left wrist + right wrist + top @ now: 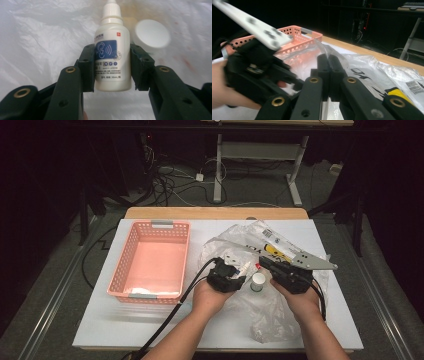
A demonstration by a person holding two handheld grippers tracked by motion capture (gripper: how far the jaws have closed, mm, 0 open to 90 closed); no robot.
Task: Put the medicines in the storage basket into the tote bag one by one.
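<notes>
White dropper bottle (113,53) — one, clamped in left claw (112,67), one pink basket (152,260)

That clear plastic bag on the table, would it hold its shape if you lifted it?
Probably not. The clear plastic bag lies crumpled and creased, so it looks thin and floppy. Where the right gripper pinches an edge, the film bunches up. It likely weighs little and would sag and slide easily.

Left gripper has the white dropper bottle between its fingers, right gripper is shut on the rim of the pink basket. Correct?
Not quite. The left gripper does hold the white dropper bottle between its fingers. The right gripper, though, is shut on a fold of the clear plastic bag, not on the pink basket, which stands apart behind it. The right gripper view shows this.
</notes>
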